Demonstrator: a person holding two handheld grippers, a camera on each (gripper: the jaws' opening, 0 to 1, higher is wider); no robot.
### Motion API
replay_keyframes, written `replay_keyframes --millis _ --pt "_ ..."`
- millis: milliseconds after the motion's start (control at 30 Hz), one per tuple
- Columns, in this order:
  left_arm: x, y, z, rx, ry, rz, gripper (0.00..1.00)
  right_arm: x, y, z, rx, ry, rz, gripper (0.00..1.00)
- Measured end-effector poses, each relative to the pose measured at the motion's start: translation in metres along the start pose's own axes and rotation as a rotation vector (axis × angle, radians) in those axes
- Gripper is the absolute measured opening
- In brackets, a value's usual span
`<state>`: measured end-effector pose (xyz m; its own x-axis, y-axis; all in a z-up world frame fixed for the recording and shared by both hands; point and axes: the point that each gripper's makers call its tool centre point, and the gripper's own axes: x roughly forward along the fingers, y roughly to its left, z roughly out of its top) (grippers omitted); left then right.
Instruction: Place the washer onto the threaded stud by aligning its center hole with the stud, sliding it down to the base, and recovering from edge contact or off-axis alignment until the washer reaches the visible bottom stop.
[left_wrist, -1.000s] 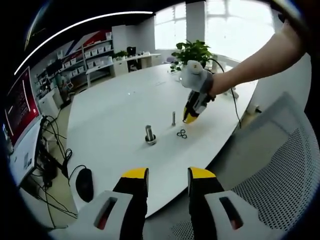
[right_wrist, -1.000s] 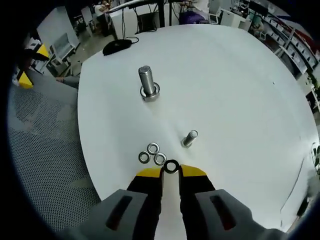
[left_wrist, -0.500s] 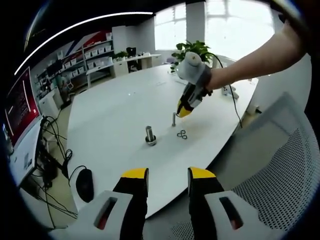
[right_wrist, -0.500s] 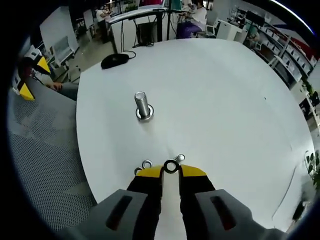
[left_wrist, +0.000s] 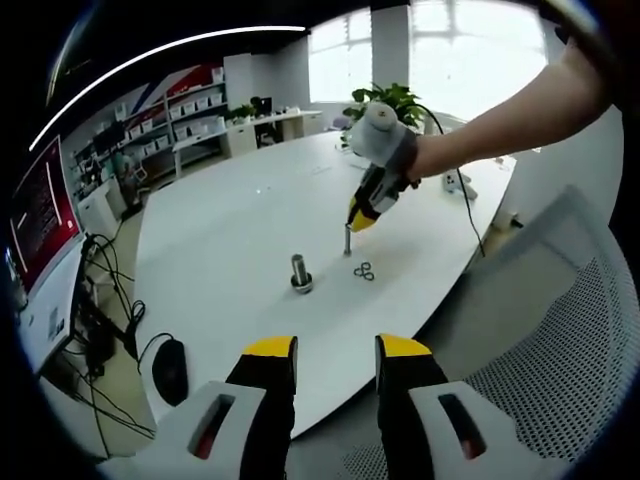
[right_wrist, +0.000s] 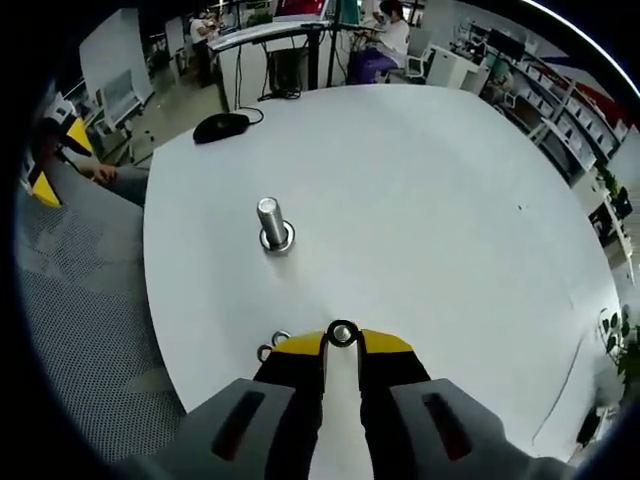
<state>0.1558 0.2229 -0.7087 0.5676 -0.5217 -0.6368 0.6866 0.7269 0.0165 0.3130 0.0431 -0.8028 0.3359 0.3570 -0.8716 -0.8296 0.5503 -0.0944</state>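
Note:
My right gripper (right_wrist: 342, 345) is shut on a small steel washer (right_wrist: 342, 333), held flat at its yellow fingertips. In the left gripper view the right gripper (left_wrist: 362, 214) hangs just above the thin upright stud (left_wrist: 347, 240) on the white table (left_wrist: 230, 230), with an arm reaching in from the right. In the right gripper view the stud is hidden under the washer and jaws. A thicker bolt (left_wrist: 301, 273) (right_wrist: 271, 224) stands upright nearby. Loose washers (left_wrist: 364, 270) (right_wrist: 270, 347) lie beside the stud. My left gripper (left_wrist: 335, 350) is open and holds nothing, low before the table's near edge.
A black mouse (left_wrist: 168, 368) (right_wrist: 222, 126) with its cable lies on the table. A mesh chair (left_wrist: 560, 330) (right_wrist: 70, 300) stands at the table's edge. A potted plant (left_wrist: 385, 100) is at the far end. A red monitor (left_wrist: 40, 210) stands to the left.
My right gripper has carried the washer from beside the loose washers to above the thin stud, which has slipped from sight under the washer. My left gripper has stayed still.

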Motion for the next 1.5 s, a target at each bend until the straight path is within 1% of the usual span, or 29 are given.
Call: replay_keyframes --millis 200,367,500,767,967,1500 --pt "0.000 0.000 0.000 0.000 -0.003 0.000 0.29 0.005 -0.003 -0.001 0.015 0.013 -0.009 0.14" --pt "0.000 0.000 0.001 0.001 -0.005 0.001 0.29 0.003 -0.005 -0.001 0.028 0.017 -0.014 0.14" --pt "0.000 0.000 0.001 0.001 -0.007 0.001 0.29 0.003 -0.004 -0.003 0.016 0.024 -0.013 0.14" --pt "0.000 0.000 0.001 0.002 -0.004 -0.001 0.29 0.006 -0.004 -0.004 0.024 0.032 -0.011 0.14" --pt "0.000 0.000 0.000 0.002 -0.002 0.000 0.29 0.011 -0.004 -0.006 0.021 0.042 -0.007 0.14" --pt "0.000 0.001 -0.001 0.002 0.004 0.001 0.29 0.034 -0.005 -0.022 0.037 0.090 0.010 0.14"
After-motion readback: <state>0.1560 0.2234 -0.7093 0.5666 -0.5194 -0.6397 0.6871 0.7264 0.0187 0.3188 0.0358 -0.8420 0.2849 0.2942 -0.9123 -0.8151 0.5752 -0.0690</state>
